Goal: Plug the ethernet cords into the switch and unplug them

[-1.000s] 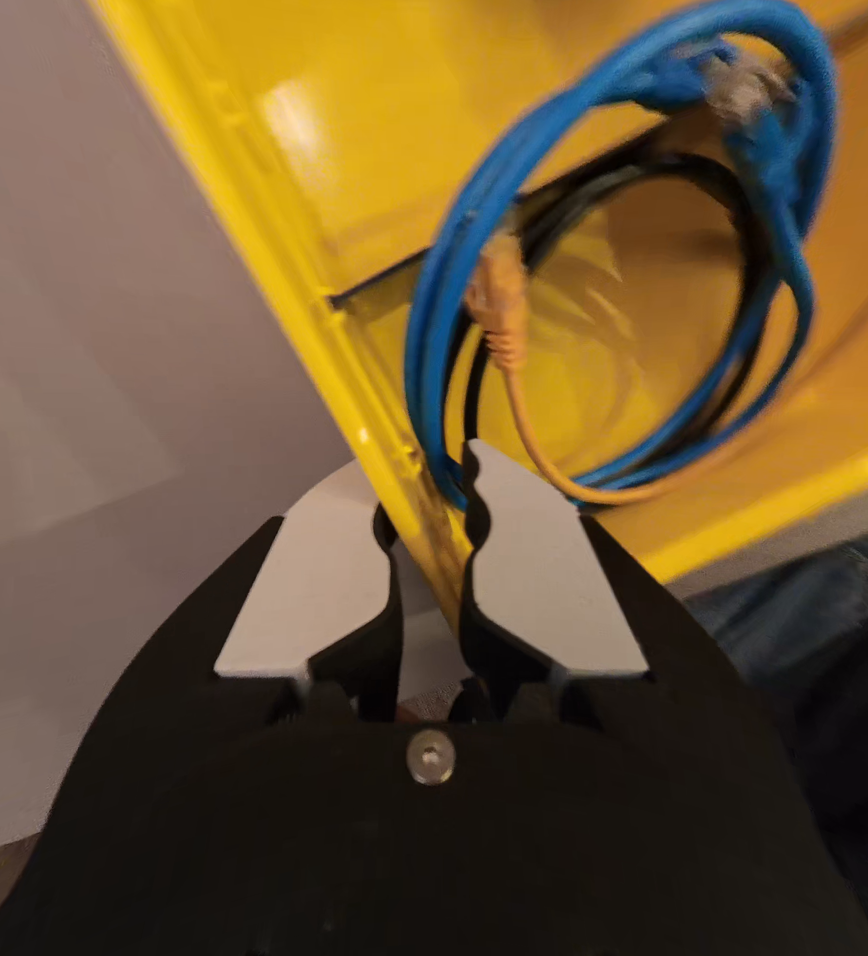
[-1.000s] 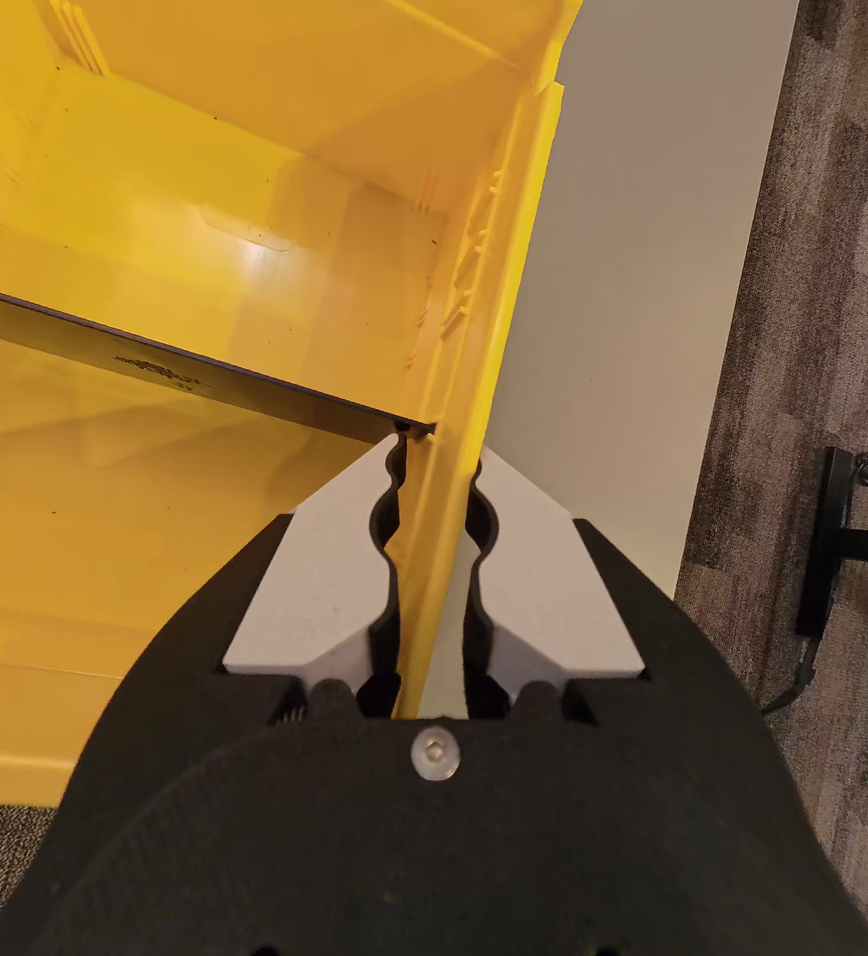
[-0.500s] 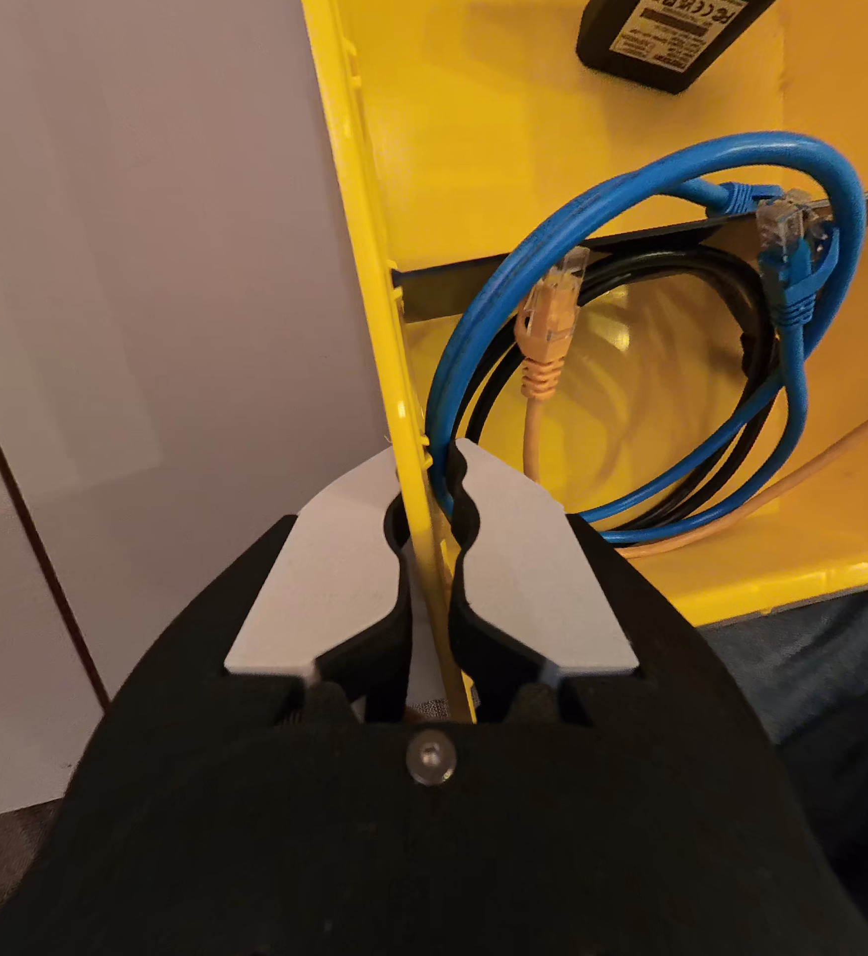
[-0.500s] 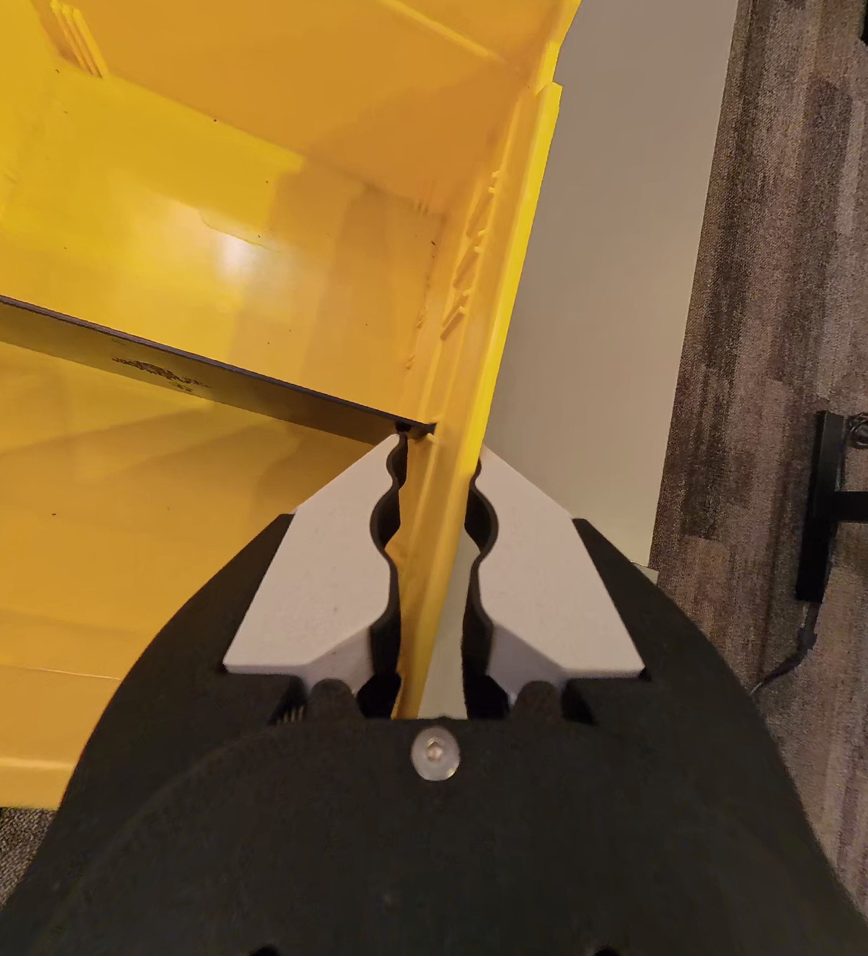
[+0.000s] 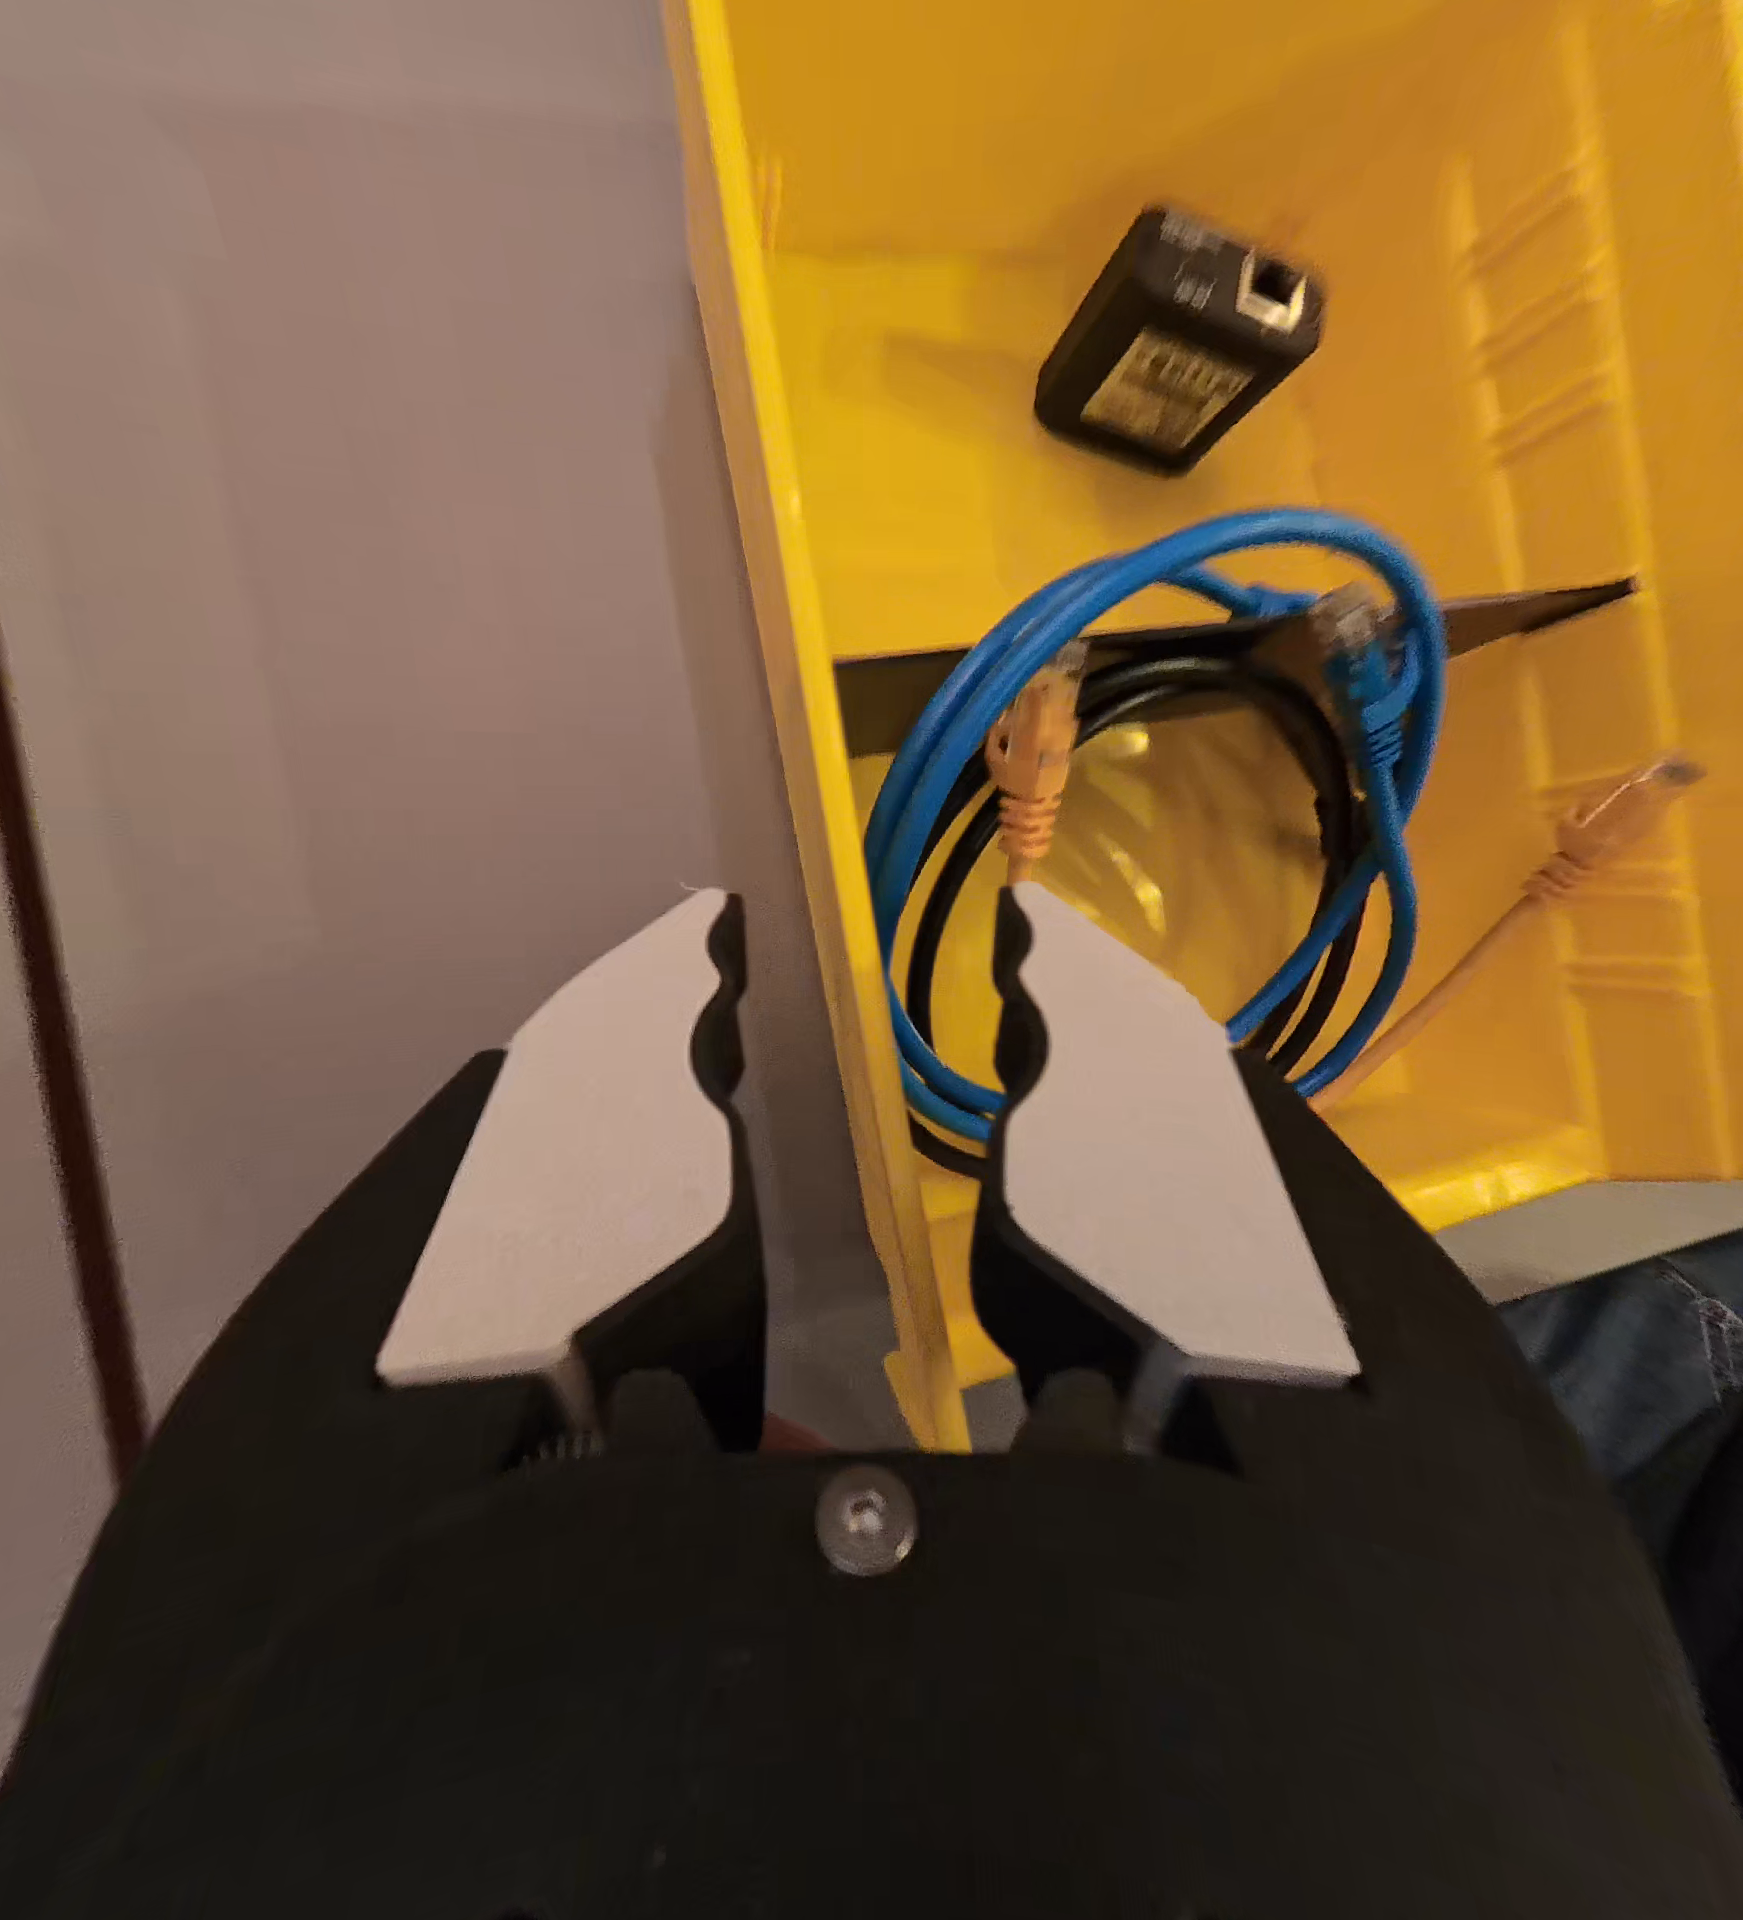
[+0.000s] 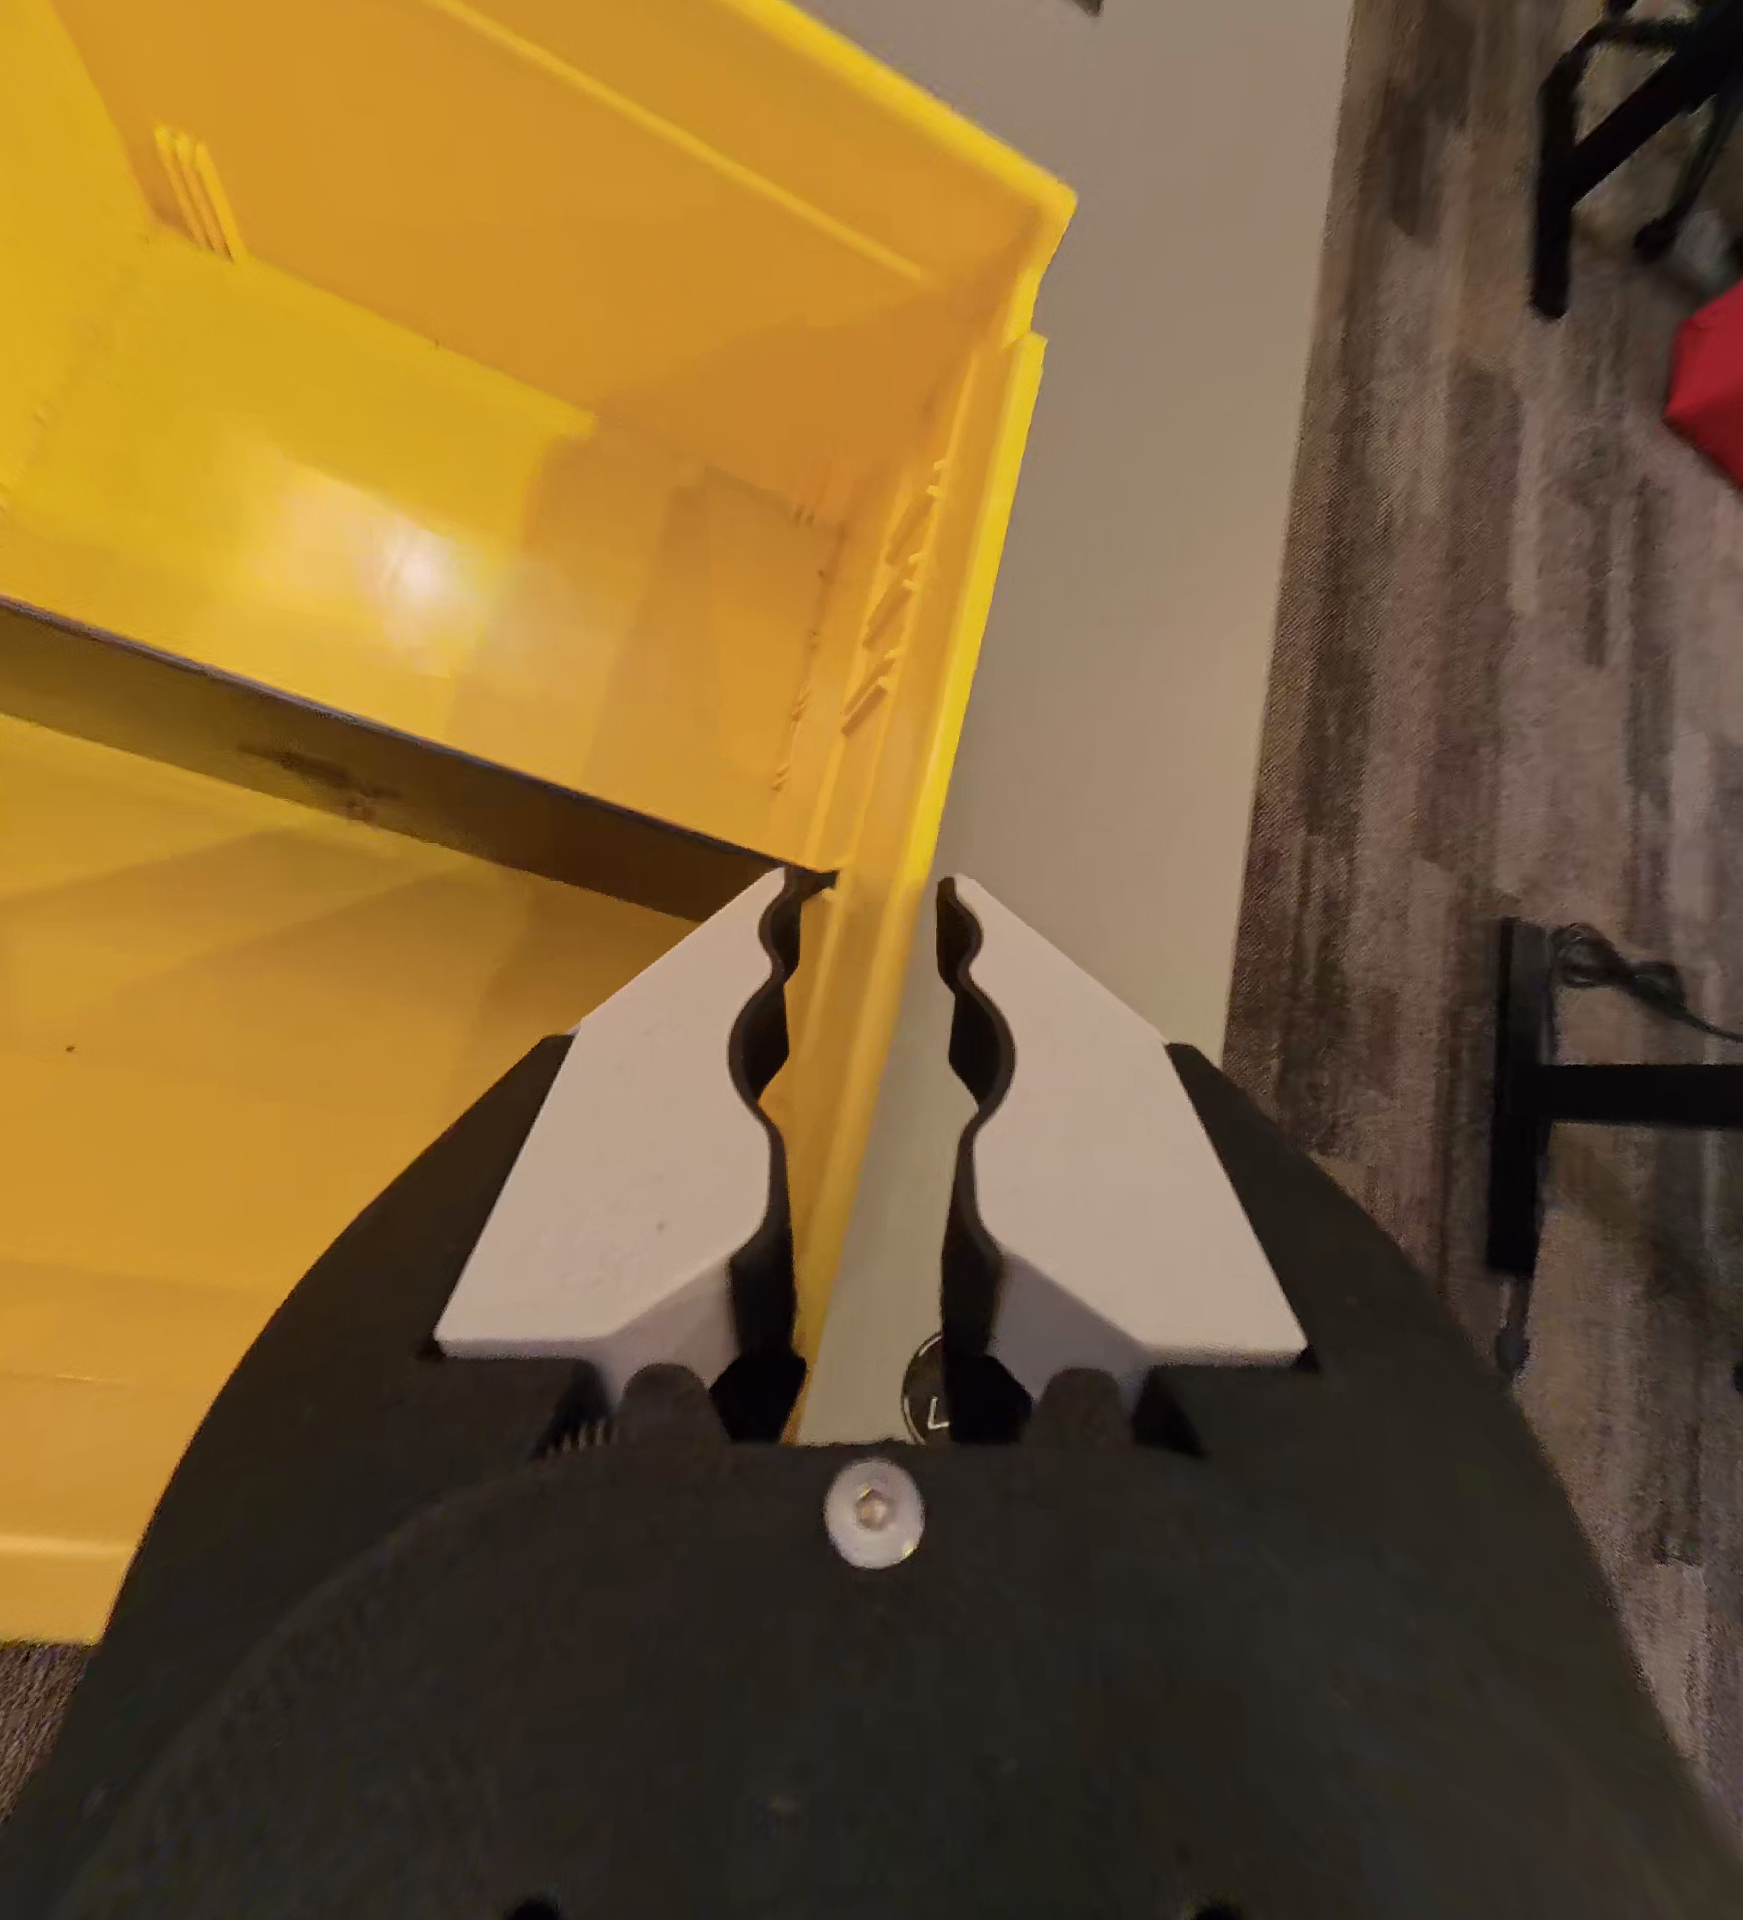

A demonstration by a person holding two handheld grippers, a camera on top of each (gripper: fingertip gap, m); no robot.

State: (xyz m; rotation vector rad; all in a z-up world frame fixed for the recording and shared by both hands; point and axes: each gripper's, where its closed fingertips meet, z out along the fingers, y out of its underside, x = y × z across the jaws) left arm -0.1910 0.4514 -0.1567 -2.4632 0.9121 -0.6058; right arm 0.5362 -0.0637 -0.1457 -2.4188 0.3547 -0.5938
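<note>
In the left wrist view we see our left gripper (image 5: 872, 914) with its jaws apart, straddling the left wall of a yellow bin (image 5: 742, 436) without pinching it. Inside the bin's near compartment lies a coil of blue ethernet cord (image 5: 960, 717) together with a black cord (image 5: 1199, 681) and an orange ethernet cord (image 5: 1031, 764), whose other plug (image 5: 1615, 810) rests toward the right wall. A black divider (image 5: 1532, 623) crosses the bin, and beyond it, in the far compartment, a small black switch (image 5: 1179, 343) lies on the floor of the bin, nothing plugged into it.

In the right wrist view our right gripper (image 6: 862, 894) also has its jaws apart around the bin's right wall (image 6: 992, 499), the left finger just inside it beside the divider (image 6: 327, 748). The bin sits on a white table (image 6: 1137, 665) above grey carpet (image 6: 1573, 727)
</note>
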